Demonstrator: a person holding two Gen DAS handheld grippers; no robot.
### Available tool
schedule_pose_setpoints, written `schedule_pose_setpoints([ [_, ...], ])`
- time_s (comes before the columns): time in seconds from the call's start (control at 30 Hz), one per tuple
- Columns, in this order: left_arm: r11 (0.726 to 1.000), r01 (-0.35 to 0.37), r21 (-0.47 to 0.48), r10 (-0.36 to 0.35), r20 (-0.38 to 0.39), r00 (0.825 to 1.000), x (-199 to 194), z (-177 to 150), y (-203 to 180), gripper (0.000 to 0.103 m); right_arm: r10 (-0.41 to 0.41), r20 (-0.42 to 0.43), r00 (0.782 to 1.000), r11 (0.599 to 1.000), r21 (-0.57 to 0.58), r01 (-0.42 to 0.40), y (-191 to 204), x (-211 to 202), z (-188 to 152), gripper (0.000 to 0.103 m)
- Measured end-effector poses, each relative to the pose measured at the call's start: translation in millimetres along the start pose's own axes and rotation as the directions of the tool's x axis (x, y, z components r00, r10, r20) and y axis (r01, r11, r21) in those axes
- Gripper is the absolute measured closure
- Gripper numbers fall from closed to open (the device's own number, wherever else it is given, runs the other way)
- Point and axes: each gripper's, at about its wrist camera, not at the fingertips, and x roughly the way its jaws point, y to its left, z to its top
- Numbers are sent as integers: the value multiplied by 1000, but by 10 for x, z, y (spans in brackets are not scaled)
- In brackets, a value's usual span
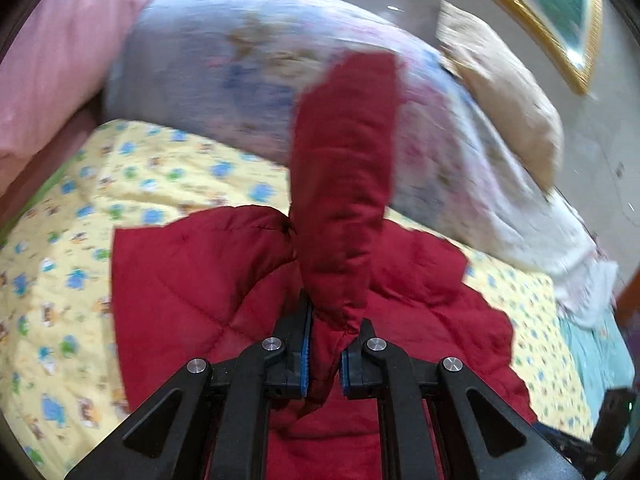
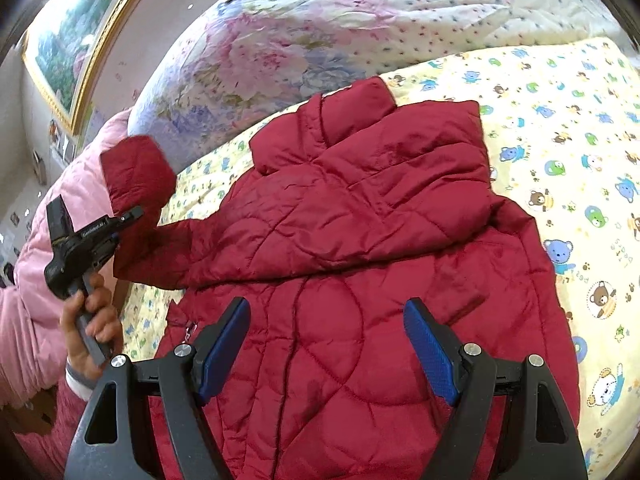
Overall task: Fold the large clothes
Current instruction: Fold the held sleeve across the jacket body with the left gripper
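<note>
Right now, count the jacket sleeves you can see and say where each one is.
2. One sleeve is lifted off the bed, pinched in the left gripper. The other sleeve lies folded across the red jacket on the yellow bedspread. None seems hidden.

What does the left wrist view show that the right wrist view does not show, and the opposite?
Only the left wrist view: the left tool from close, shut on the red sleeve, which stands up from its pads; also a tan pillow.

Only the right wrist view: the right tool, open over the jacket body with nothing between its pads, and the hand holding the left tool.

Both: the red quilted jacket, the yellow bear-print sheet, the floral duvet and the gold-framed picture.
</note>
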Motion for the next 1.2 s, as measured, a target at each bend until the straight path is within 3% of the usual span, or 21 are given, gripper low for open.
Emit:
schedule_pose_setpoints([
  [0.33,983,117,140,-105,-95,990,429,-238,-662,94,30,28,999,996,81,-32,-200,-20,127,21],
  [0.7,967,171,187,-134,-194,972,1287,-323,-1185,93,77,51,996,987,137,-84,-376,-51,317,21],
  [0.97,954,157,257,-86,-267,960,1653,-640,-1332,85,207,74,976,932,289,-220,-733,90,618,21],
  [1.07,956,157,250,-84,-279,957,1725,-653,-1331,85,214,25,977,919,334,-210,-830,315,755,18],
  [1.2,956,159,247,-84,-288,954,1799,-631,-1337,84,273,-15,962,888,389,-246,-888,642,866,18],
])
